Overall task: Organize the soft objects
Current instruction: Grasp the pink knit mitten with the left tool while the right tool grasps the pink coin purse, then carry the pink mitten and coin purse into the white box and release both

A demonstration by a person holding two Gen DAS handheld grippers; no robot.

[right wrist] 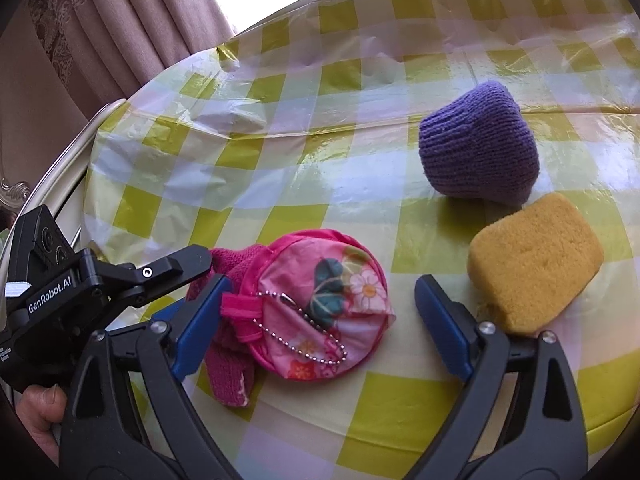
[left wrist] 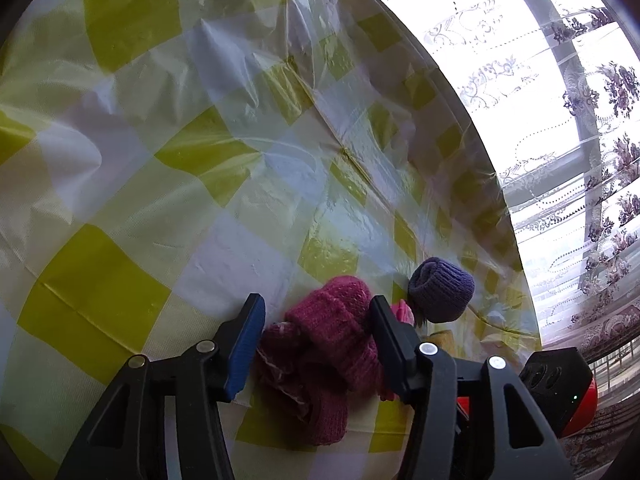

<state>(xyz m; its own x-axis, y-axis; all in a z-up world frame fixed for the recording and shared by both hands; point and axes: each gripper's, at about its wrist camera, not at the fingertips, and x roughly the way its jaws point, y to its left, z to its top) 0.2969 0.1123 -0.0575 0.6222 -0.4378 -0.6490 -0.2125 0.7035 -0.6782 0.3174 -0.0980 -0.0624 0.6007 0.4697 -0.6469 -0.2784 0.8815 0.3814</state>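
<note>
Soft things lie on a yellow-checked plastic cloth (right wrist: pixel 312 160). In my left wrist view the magenta knit (left wrist: pixel 332 336) sits at bottom centre, between the fingers of the left gripper (left wrist: pixel 316 340). The jaws stand narrow around it: the right finger (left wrist: pixel 394 344) touches the wool, and the left one lies against its edge, but I cannot tell whether they press.

In my right wrist view the right gripper (right wrist: pixel 320 328) has its jaws wide. A pink floral pouch (right wrist: pixel 320 304) with a bead chain lies between them at lower centre, touching neither pad. The same magenta knit pokes out from under the pouch's left side, where the other gripper reaches in from the left edge. A purple knit ball (right wrist: pixel 478 148) sits in the upper right of that frame, and a yellow sponge (right wrist: pixel 534 264) lies just below it, beside my right finger. A curtain (right wrist: pixel 120 28) fills the upper left corner.
</note>
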